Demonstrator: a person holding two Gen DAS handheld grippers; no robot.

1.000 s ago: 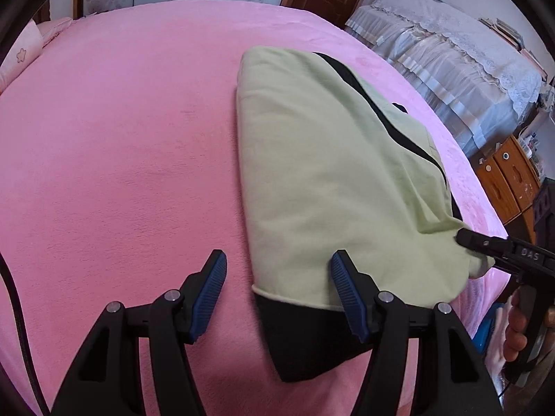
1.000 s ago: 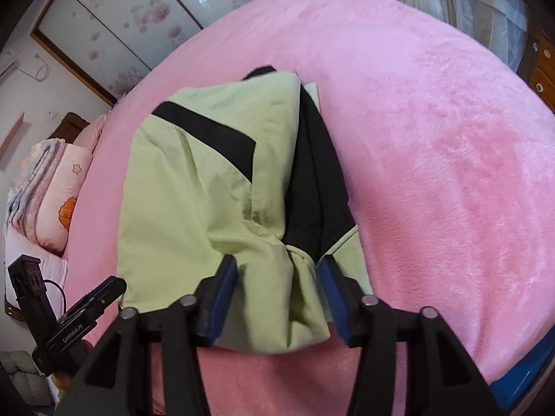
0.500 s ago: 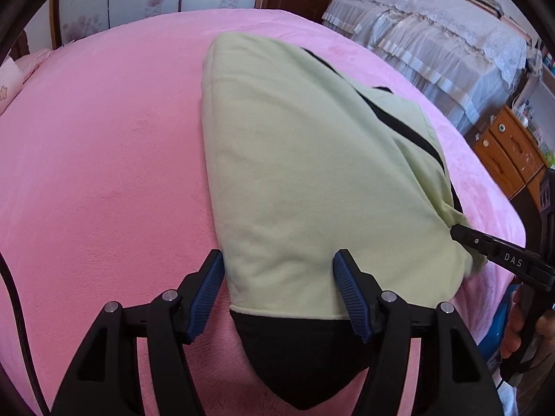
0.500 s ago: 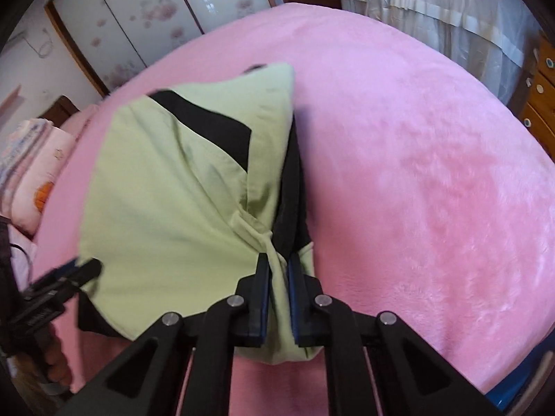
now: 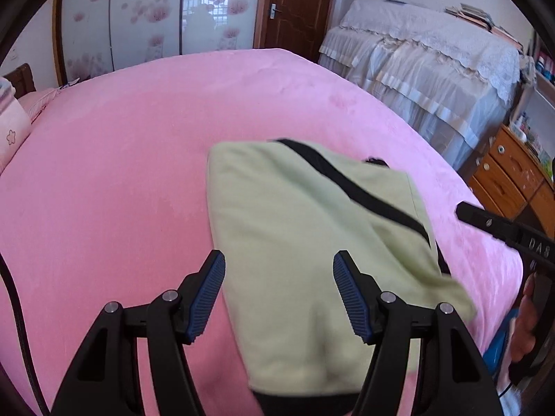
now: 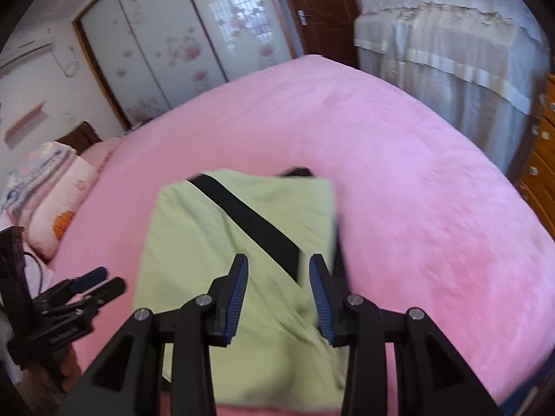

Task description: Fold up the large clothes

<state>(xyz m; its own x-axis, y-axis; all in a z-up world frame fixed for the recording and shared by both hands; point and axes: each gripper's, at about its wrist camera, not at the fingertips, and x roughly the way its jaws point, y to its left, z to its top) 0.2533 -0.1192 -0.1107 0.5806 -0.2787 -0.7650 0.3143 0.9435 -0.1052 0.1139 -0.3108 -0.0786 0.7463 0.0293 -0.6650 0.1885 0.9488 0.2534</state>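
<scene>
A light green garment with black stripe and black trim (image 5: 305,242) lies folded in a compact block on the pink bed; it also shows in the right wrist view (image 6: 242,235). My left gripper (image 5: 279,294) is open, raised above the garment's near end, holding nothing. My right gripper (image 6: 278,298) is open above the garment's near edge, its jaws apart and empty. The right gripper's black body shows at the right of the left wrist view (image 5: 503,232). The left gripper shows at the lower left of the right wrist view (image 6: 86,287).
The pink bed (image 5: 121,173) spreads wide around the garment. Pillows (image 6: 59,190) lie at its head on the left. A covered bed (image 5: 433,69) and a wooden dresser (image 5: 510,180) stand to the right. A wardrobe and a door are behind.
My right gripper, shut on the garment's bunched edge half a second ago, has opened and let it go. Both grippers have lifted and tilted up. The garment now lies shorter, folded over.
</scene>
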